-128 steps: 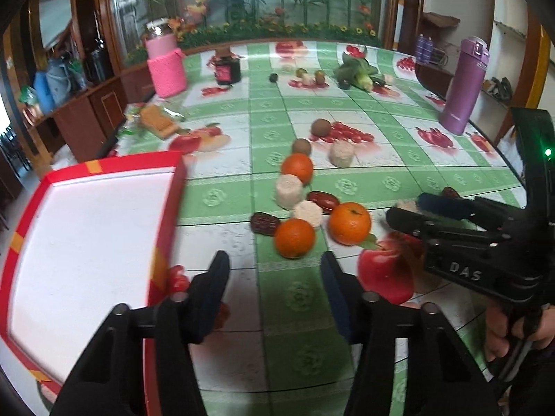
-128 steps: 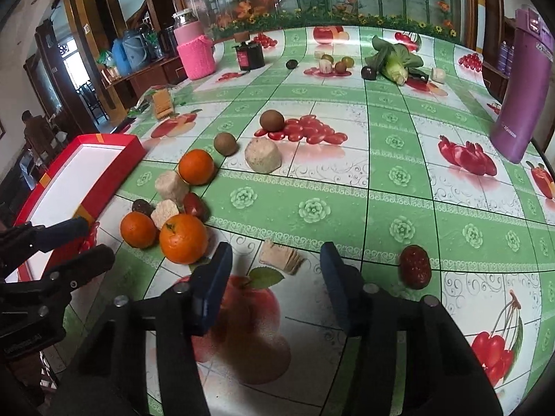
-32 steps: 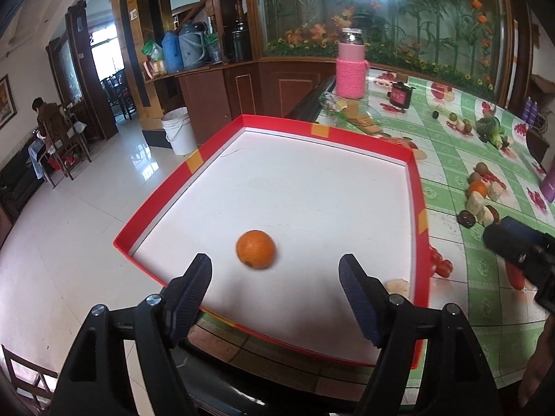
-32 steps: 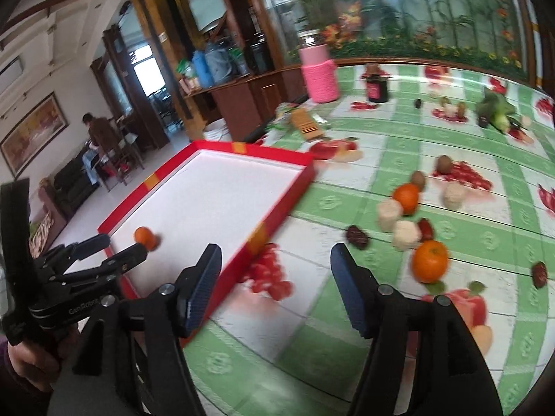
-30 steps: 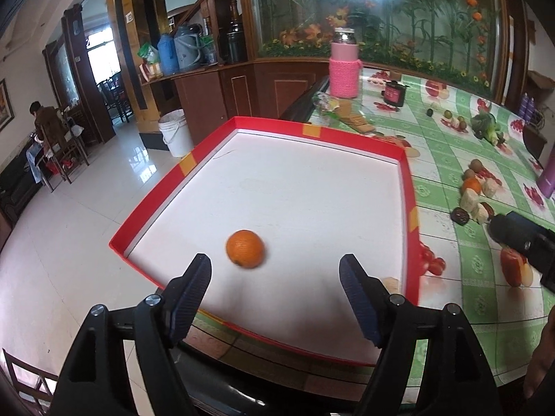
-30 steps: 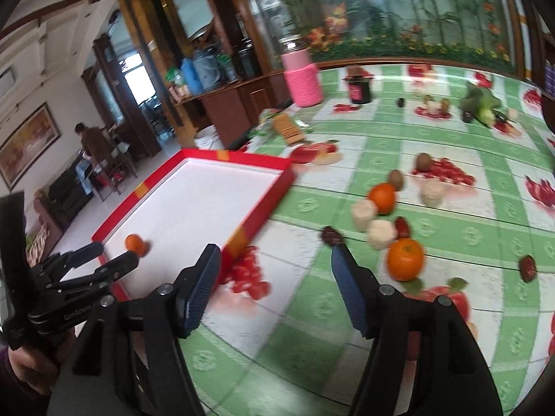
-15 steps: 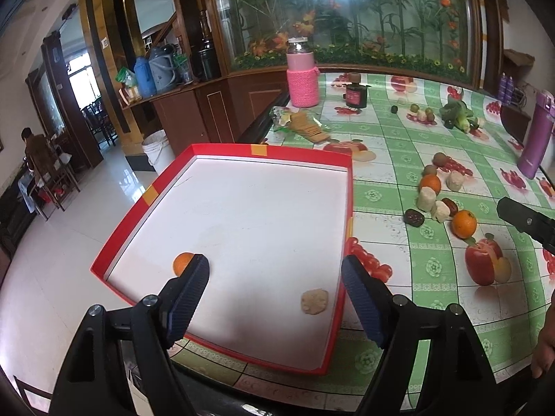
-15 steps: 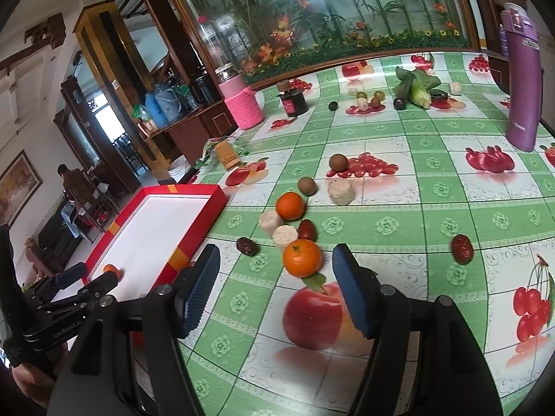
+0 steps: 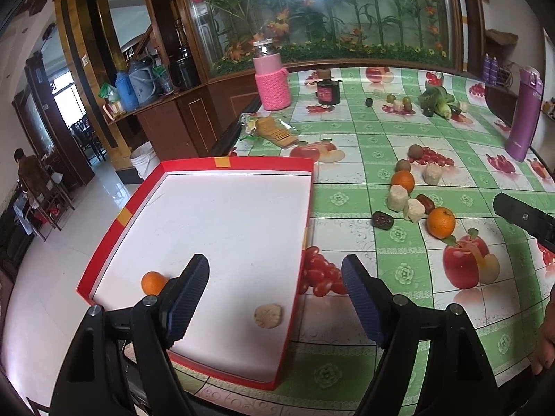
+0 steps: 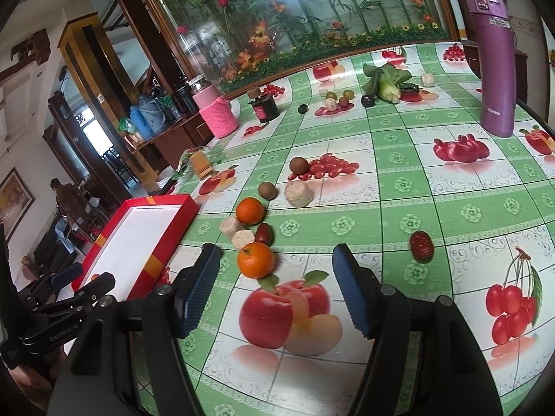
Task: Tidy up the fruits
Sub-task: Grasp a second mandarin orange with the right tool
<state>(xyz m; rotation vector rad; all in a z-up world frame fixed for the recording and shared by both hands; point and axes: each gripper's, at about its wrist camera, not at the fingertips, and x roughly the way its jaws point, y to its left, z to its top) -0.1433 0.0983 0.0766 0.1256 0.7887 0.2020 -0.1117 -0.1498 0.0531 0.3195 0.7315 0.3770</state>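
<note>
Orange (image 10: 255, 260) lies just beyond right gripper (image 10: 274, 286), both grippers' fingers spread, empty

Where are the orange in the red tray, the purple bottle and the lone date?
orange in the tray (image 9: 152, 282), left wrist view, on its rounded top face.
purple bottle (image 10: 494, 66), right wrist view, on the middle of its body.
lone date (image 10: 421, 245), right wrist view, on the centre of its wrinkled skin.

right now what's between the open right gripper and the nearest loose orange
Nothing solid: only bare fruit-print tablecloth lies between the right gripper and the orange, seen in the right wrist view.
</note>
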